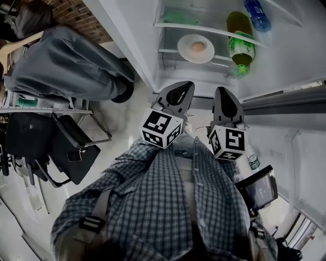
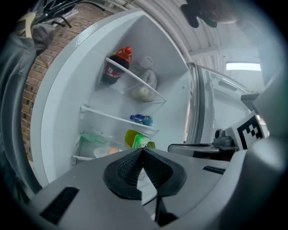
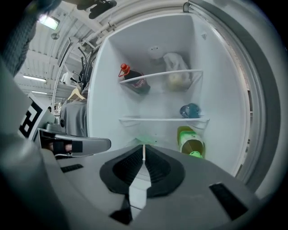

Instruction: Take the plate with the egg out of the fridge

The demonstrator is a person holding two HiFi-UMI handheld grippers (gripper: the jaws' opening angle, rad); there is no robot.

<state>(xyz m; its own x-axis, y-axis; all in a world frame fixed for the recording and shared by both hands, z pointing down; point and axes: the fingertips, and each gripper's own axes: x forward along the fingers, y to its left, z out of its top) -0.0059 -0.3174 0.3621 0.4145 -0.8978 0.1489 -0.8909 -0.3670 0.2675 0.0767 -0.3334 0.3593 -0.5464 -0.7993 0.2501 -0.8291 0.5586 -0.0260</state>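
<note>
Fridge: door open, interior lit, shelves visible in all three views.

Plate: white, sits on the lower glass shelf, towards the left side of the compartment. The egg rests at its centre. Neither gripper touches the plate; both are outside the fridge, well short of the shelf.

Left gripper: jaws pressed together, pads meeting at the tips, nothing between them. It points into the fridge, with the plate visible just above its jaws in the left gripper view.

Right gripper: jaws likewise together and empty. It is held beside the left one and aimed at the same compartment. In the right gripper view its own jaws cover the plate.

Other contents:
- Green bottle lies on its side on the plate's shelf, to the right of the plate and not touching it.
- Blue bottle lies on the shelf above.
- Dark bottle with red cap stands on the top shelf.
- Pale bag sits beside it on that shelf.

Surroundings: a grey jacket lies draped to the left of the fridge. The person's checked shirt fills the lower part of the head view.
</note>
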